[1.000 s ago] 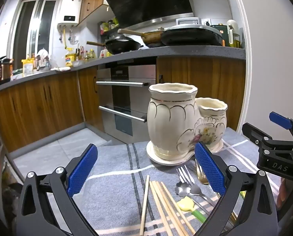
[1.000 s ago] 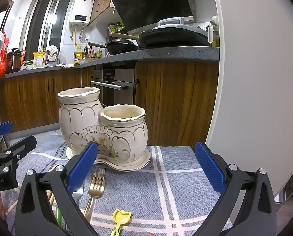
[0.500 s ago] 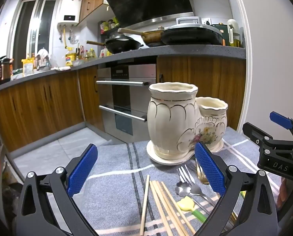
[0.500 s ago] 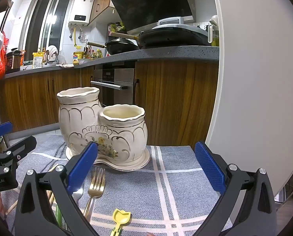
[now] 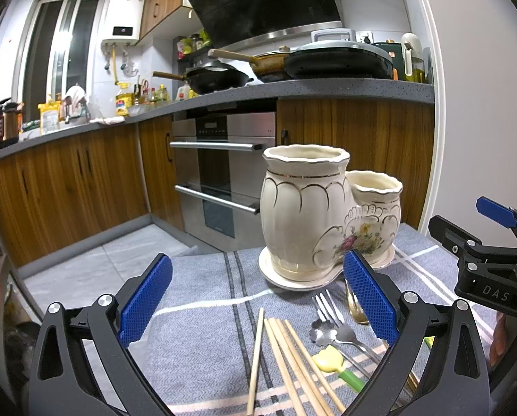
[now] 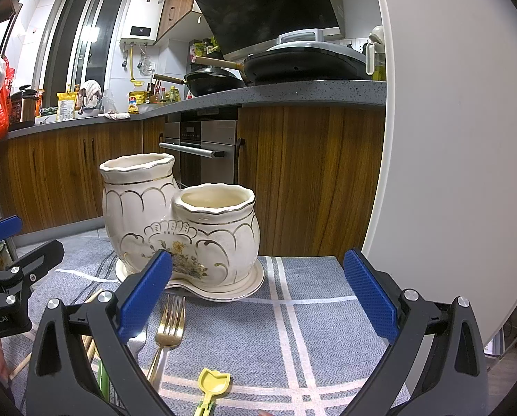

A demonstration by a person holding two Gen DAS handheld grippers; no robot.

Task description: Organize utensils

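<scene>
Nothing has moved: both tongs (image 5: 256, 298) (image 6: 256, 298) gape empty over grey striped cloth (image 6: 314, 326) facing wooden kitchen cabinets (image 5: 71, 187).

Left gripper (image 5: 258, 298): jaws wide apart, nothing between blue pads (image 5: 144, 300), pointing 12 o'clock, level, low. Right gripper (image 6: 258, 298): same state, jaws spread wide, empty, pointing 12 o'clock. Grippers side by side: right one enters left wrist view at 3 o'clock, left one enters right wrist view at 9 o'clock. Fingertips (image 5: 501, 336) of person's hand visible under right gripper, 4 o'clock.

"das" on right tongs (image 5: 491, 242) body.
</scene>
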